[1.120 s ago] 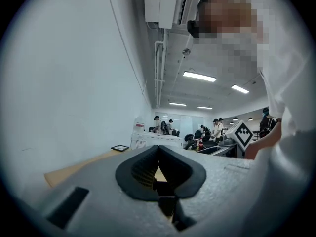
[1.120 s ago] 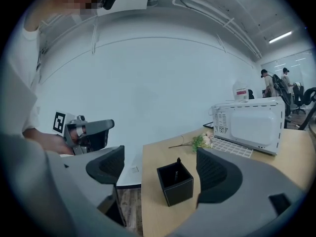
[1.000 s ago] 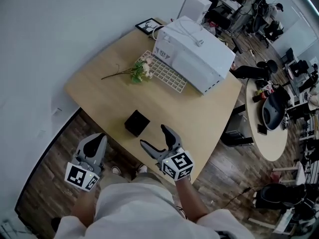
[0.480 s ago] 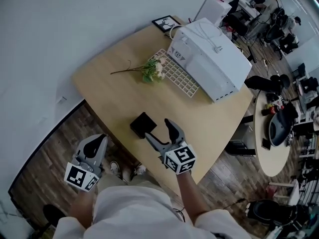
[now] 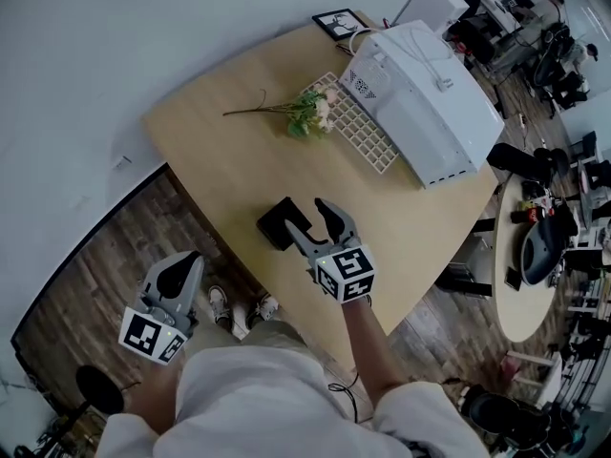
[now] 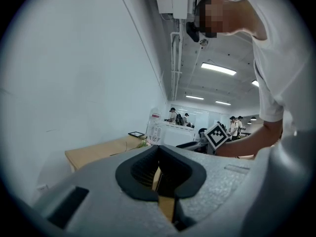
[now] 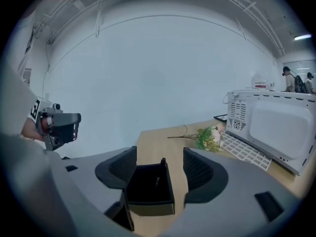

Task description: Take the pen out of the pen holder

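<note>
A black square pen holder stands near the front edge of the wooden table. In the right gripper view the pen holder sits between the jaws, and a dark pen pokes up at its far corner. My right gripper reaches over the holder. Its jaws have just been closing and stand on either side of the box with a gap on the right, so it is open. My left gripper hangs off the table over the floor, jaws together and empty.
At the back of the table are a white box-shaped appliance, a white grid rack, a flower sprig and a small framed picture. To the right stands a round table with clutter. Wooden floor lies to the left.
My right gripper has moved forward over the pen holder and its jaws have narrowed around it. The left gripper has sunk a little beside the table.
</note>
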{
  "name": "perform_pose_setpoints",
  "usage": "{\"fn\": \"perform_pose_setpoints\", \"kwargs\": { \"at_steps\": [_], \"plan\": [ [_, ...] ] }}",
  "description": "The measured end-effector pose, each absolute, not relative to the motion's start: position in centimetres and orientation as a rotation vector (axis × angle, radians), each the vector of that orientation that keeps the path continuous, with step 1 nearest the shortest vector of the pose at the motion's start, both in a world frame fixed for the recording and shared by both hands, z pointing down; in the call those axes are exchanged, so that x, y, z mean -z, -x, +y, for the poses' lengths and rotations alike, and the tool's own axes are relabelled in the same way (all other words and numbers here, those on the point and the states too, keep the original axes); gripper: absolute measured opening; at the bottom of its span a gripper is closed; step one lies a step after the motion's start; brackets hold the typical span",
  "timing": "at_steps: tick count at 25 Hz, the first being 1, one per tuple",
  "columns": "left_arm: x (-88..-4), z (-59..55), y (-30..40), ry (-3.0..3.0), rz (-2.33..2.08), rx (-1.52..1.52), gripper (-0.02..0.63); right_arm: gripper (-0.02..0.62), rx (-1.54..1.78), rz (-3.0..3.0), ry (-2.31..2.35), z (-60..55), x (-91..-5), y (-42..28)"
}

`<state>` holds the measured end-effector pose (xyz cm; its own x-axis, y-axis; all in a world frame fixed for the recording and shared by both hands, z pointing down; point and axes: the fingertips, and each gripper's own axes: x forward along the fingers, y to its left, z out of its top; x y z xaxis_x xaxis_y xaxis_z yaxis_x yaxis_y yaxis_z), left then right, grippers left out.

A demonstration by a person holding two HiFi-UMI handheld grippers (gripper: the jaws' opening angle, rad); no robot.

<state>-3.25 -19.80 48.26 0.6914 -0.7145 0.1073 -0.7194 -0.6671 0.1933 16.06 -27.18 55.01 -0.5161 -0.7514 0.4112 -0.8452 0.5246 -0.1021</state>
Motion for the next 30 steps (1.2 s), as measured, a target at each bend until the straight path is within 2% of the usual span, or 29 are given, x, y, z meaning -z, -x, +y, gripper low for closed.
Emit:
{"fn": "perform_pose_setpoints", "kwargs": {
  "at_steps": [19,30],
  "plan": [
    [-53.8,-20.2,3.3,-2.590,-1.064,-0.006,0.014,0.198,-0.410,-2.357,-1.159,-29.9,-59.4,-15.0],
    [-54.5,-20.8,4.3,-2.570,-1.083,0.039,0.014,0.173,-0.296,-2.282,-1.063,-29.8,-61.2,-13.9]
  ]
}}
